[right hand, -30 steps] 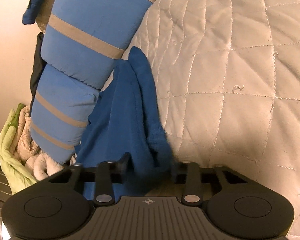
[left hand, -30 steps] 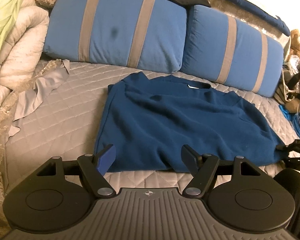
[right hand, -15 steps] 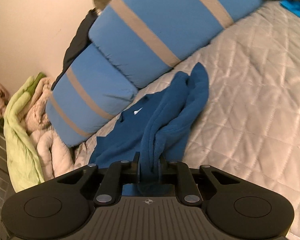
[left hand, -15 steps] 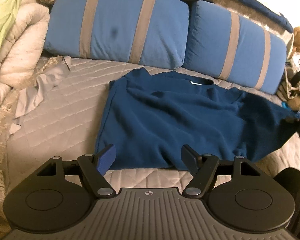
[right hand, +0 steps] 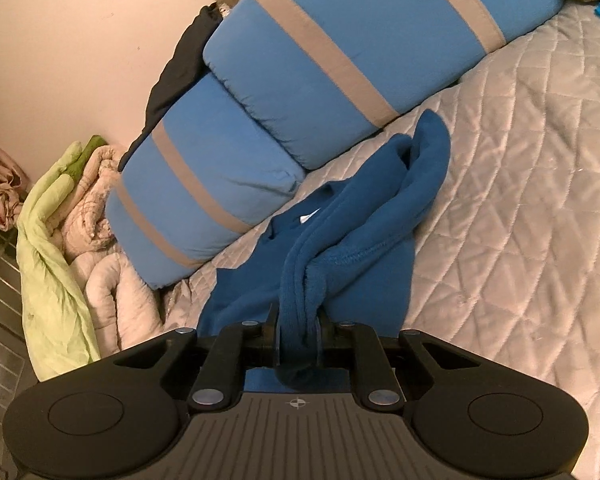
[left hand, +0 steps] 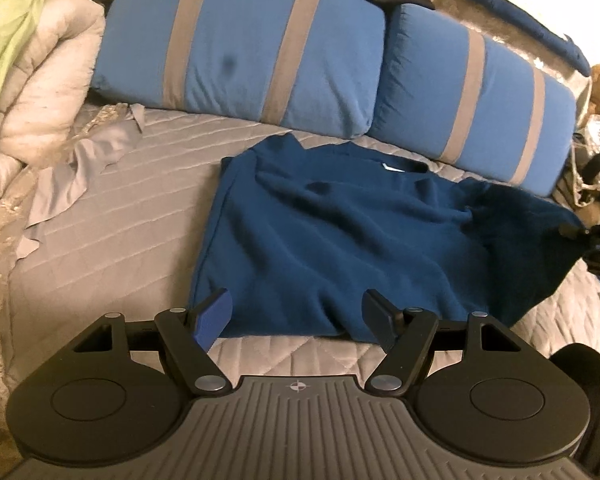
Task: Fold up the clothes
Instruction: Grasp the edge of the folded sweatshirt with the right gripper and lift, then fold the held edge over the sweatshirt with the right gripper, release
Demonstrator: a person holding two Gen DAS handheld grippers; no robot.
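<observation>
open quilted bed cover (left hand: 112,216) left of the blue sweatshirt (left hand: 332,236), bare up to a crumpled grey cloth (left hand: 76,168) and the bunched duvet (left hand: 36,92) at the edge. two striped blue pillows (left hand: 252,44) wall off the far side, touching the collar. right of the garment, wide bare quilt (right hand: 520,200). clutter (left hand: 592,168) crowds the far right corner. narrow bare strip at the near hem.

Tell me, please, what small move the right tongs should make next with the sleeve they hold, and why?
Probably carry it across onto the chest. The right tongs are shut on the bunched sleeve of the blue sweatshirt, lifted off the quilted bed cover, while the body lies flat and the left tongs stand open at the hem.
</observation>
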